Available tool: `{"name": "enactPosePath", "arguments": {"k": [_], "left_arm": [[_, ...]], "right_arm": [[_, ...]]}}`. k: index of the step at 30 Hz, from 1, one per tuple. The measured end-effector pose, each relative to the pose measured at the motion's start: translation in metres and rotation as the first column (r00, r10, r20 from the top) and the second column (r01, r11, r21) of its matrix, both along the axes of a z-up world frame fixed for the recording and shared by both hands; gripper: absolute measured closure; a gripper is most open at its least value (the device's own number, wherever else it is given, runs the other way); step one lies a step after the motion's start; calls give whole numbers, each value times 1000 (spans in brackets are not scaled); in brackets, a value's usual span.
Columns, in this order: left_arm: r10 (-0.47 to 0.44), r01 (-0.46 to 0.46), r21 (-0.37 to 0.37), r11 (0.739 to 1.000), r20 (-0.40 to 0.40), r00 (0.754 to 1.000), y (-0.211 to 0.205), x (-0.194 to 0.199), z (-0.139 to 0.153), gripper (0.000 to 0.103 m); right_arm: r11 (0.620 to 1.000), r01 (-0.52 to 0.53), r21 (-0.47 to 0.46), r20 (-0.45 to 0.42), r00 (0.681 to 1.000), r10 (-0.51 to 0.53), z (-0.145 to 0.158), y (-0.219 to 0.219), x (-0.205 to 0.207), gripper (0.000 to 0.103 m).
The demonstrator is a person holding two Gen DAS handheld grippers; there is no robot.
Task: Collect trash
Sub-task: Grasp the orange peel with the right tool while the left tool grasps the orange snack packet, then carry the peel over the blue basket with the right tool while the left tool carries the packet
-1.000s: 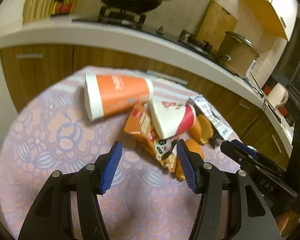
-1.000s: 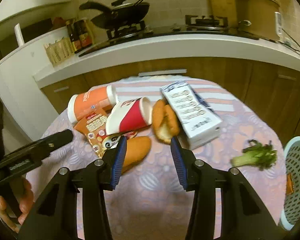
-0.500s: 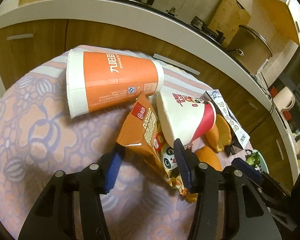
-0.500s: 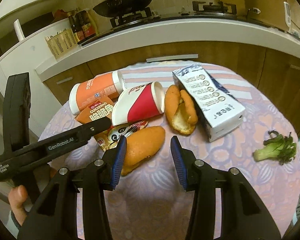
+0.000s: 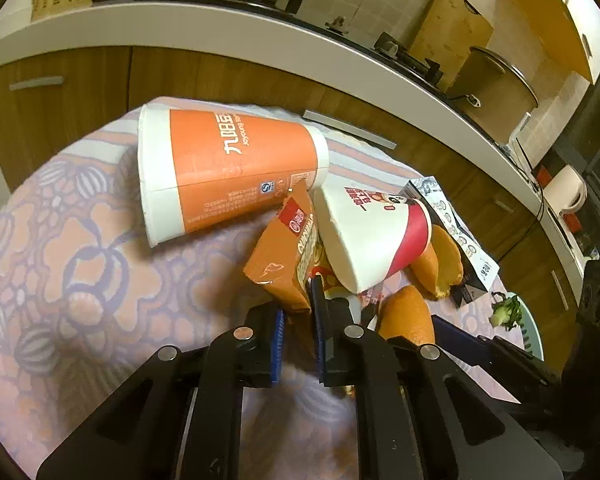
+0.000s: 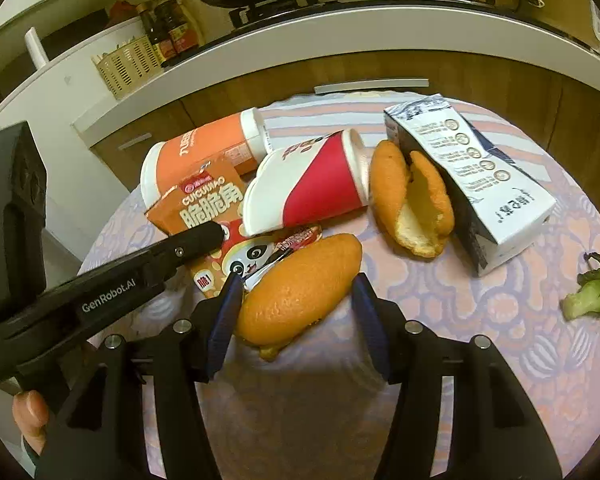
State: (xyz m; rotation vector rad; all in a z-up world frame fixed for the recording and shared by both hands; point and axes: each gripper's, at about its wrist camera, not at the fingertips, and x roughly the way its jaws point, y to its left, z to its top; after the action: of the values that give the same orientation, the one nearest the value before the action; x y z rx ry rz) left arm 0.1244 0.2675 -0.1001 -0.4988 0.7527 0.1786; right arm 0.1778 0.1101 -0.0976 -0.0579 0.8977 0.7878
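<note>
Left gripper (image 5: 298, 322) narrow, pinching snack bag (image 5: 282, 264) at near edge. Right gripper (image 6: 294, 304) wide, straddling bun (image 6: 296, 284), not closed. Nothing collected yet, as judged: cups (image 6: 308, 192), split bun (image 6: 412, 200), carton (image 6: 472, 184), greens (image 6: 592, 292) all on table (image 6: 480, 340). Basket (image 5: 534, 334) far right. Floral cloth, kitchen counter behind.

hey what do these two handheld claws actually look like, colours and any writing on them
Both claws, left and right, are matte black angular frames with silver pivot screws and ribbed blue fingertip pads. The left one's body carries white "GenRobot.AI" lettering, seen from the right wrist camera. A bare hand grips it.
</note>
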Motion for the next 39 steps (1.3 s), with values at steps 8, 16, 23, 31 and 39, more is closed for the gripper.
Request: {"name": "enactPosePath", "arguments": {"k": [8,16,23,31,39], "left_arm": [[3,-3,9,1000,19,1000,0,-18,10,94],[13,-14,28,1000,42,999,-1,-32,24,95],[16,-18,24,1000,91,996,-4,-51,40,95],[-22,14,51,999,146,989,-25,-57,66,95],[-112,99,88,991,167,979,-67,-34,84,95]], "right_arm": [[1000,-28,14,1,1000,28,4,-2,-6,70],[999,-41,-19,75,996,42,16,-1,-25,99],[999,-35,-3,128,991,35,31,-17,-34,100],[1000,12,23,175,984,-16,50,-44,-37,100],[993,92,68,158,982,-102,63,-94,-20,100]]}}
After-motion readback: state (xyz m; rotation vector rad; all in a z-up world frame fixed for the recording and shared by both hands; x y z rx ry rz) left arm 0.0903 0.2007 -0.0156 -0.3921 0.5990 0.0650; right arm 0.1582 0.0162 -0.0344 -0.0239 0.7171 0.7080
